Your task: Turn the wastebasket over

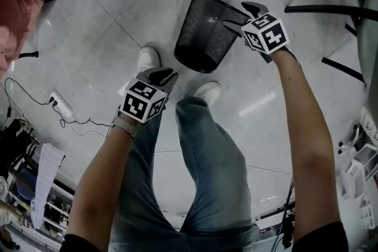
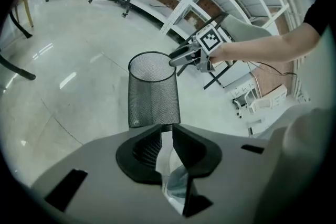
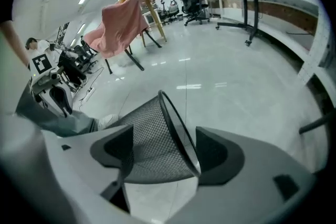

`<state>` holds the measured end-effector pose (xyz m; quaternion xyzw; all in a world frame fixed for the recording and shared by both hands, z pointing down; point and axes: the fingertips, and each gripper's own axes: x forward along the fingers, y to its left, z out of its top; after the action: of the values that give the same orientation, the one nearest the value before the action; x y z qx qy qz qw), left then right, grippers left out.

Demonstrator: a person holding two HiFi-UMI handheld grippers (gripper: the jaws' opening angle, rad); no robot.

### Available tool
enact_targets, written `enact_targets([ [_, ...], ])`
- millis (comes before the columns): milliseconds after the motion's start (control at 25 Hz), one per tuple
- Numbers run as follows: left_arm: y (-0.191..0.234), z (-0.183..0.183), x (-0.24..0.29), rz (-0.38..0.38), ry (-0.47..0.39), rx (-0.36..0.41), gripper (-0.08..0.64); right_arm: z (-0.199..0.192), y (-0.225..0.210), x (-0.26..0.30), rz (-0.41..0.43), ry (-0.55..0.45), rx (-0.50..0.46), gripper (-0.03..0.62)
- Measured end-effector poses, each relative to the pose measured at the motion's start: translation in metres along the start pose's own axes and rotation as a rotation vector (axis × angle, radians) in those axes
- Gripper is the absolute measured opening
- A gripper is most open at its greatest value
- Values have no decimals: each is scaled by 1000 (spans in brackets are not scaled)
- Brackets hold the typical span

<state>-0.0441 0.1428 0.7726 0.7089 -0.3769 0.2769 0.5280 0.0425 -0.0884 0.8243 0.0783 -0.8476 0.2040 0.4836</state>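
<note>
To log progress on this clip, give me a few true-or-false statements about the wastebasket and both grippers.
1. The wastebasket stands upright on the floor, opening upward. True.
2. The right gripper is clamped shut on the rim. False: its jaws stand wide apart, with the rim between them.
3. The left gripper holds the wastebasket's base. False: it is apart from the basket, above the person's legs, and holds nothing.
4. A pink cloth hangs over furniture in the background. True.
</note>
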Motion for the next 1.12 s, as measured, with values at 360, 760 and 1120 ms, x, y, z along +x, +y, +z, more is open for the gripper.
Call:
enact_targets([
  [360, 35, 7, -17, 30, -52, -30, 71, 8, 14, 34, 155, 64, -31, 357],
  [760, 42, 27, -35, 40, -128, -72, 66, 14, 35, 11, 168, 106, -56, 156],
  [1120, 14, 29, -66, -9, -80, -25, 61, 21, 69, -41, 127, 173, -159, 40],
])
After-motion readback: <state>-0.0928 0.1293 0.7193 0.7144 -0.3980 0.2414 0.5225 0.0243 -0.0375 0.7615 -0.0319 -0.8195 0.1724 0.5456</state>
